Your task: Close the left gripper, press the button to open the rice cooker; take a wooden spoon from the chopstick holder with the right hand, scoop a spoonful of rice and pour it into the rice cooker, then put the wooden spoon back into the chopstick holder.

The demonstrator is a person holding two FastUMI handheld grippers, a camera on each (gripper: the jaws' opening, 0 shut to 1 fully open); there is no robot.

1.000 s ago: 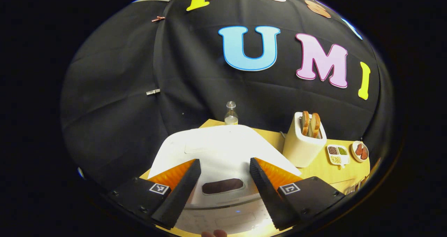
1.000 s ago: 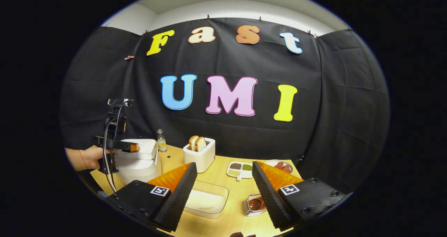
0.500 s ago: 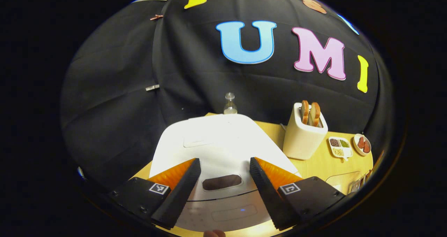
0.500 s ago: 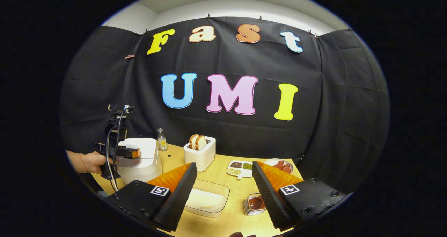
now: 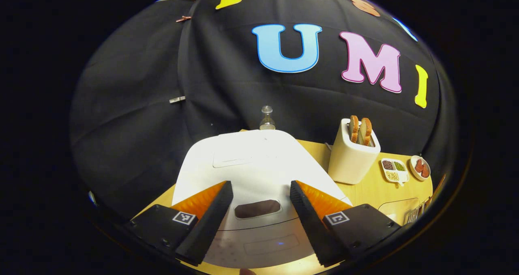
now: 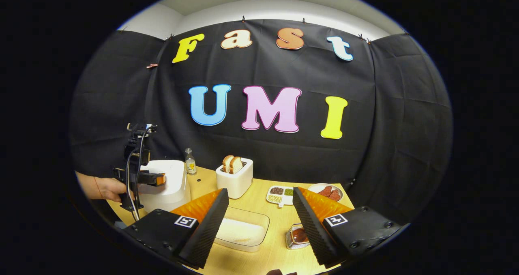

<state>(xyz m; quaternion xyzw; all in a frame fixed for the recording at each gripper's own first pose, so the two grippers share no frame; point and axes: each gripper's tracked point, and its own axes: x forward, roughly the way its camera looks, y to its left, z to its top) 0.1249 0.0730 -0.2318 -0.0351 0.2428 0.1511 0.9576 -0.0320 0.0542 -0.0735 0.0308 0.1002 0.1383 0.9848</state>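
My left tongs [image 5: 257, 194] hang spread wide over the closed rice cooker [image 5: 251, 165] at the counter's [image 5: 365, 192] left end; I judge they must clench first, then press the lid's dark front button [image 5: 257, 208]. Right tongs [image 6: 259, 202] idle, spread, above the rice container [image 6: 243, 231].

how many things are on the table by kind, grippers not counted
rice cooker: 1
bottle: 1
toaster: 1
bread slices: 2
divided dish: 1
plate: 1
rice box: 1
wire holder: 1
total: 9
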